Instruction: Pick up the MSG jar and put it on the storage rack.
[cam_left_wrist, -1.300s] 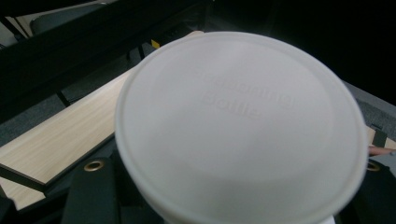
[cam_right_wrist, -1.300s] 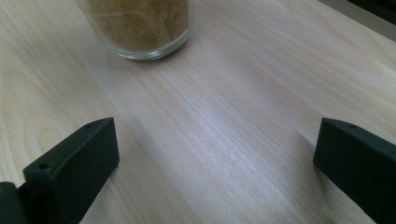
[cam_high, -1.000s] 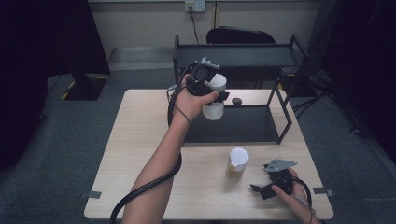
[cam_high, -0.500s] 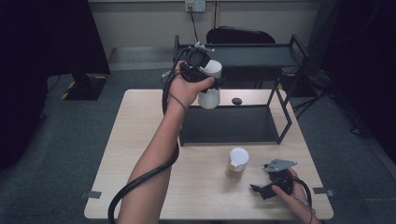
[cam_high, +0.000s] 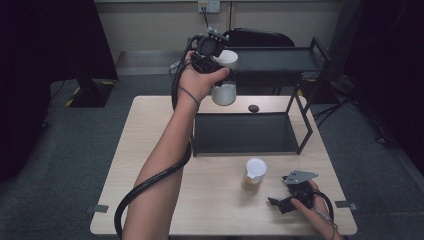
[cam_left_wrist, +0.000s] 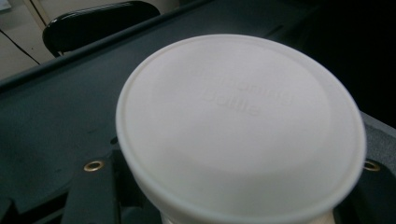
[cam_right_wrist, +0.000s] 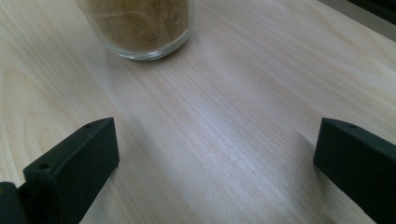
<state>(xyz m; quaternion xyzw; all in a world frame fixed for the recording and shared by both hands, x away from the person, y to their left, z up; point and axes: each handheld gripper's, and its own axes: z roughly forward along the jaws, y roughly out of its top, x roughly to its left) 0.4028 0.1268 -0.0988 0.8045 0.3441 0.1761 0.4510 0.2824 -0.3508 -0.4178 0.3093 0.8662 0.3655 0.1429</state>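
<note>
My left gripper is raised in the air at the left end of the black rack's top shelf. It is shut on a white-lidded jar of white powder, which hangs upright. In the left gripper view the jar's lid hides the jaws, with the shelf beyond. A second jar with a white lid and brown contents stands on the table in front of the rack. My right gripper rests on the table at the front right, open, with its jaws spread toward the brown jar.
The two-level black rack has its lower tray on the wooden table. A small black disc lies on the table behind the rack. A dark chair stands beyond the table. The left gripper's cable trails along the forearm.
My left hand has lifted the white jar higher, from in front of the lower tray up to the top shelf's level. The right gripper and the brown jar have stayed put.
</note>
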